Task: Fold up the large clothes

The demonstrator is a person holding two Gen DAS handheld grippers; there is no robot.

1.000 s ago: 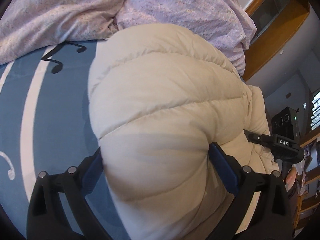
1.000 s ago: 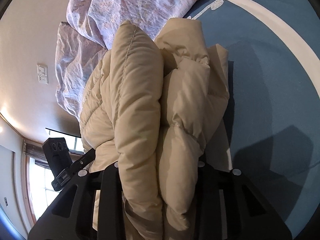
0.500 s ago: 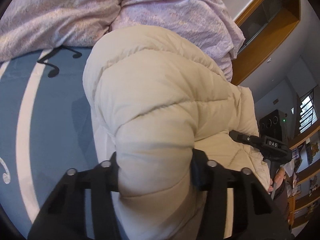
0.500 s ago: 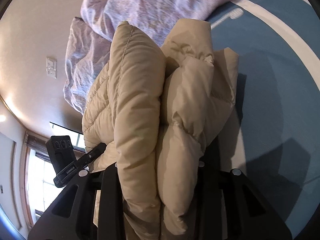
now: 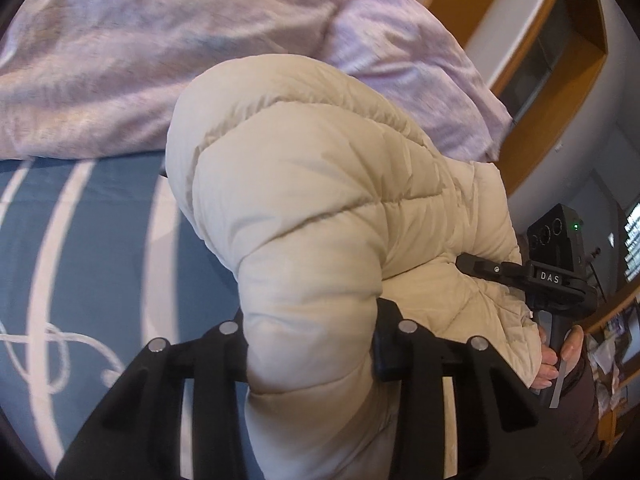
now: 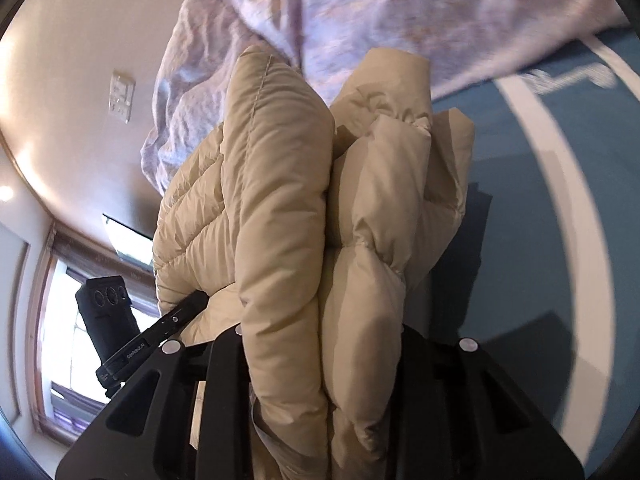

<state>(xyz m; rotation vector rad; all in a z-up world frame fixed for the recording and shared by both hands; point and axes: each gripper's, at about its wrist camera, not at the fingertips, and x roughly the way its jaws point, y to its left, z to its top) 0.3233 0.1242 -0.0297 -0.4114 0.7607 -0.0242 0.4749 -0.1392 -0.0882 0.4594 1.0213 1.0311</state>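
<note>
Having just closed, both grippers' jaws now pinch the puffer jacket (image 5: pixel 320 208), lifted.

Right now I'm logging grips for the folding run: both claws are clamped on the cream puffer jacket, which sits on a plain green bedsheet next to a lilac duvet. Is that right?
One detail is wrong: the bedsheet is blue with white line patterns, not plain green, as the left wrist view shows. The rest holds: the left claw and right claw are both clamped on the cream puffer jacket, next to the lilac duvet.
</note>
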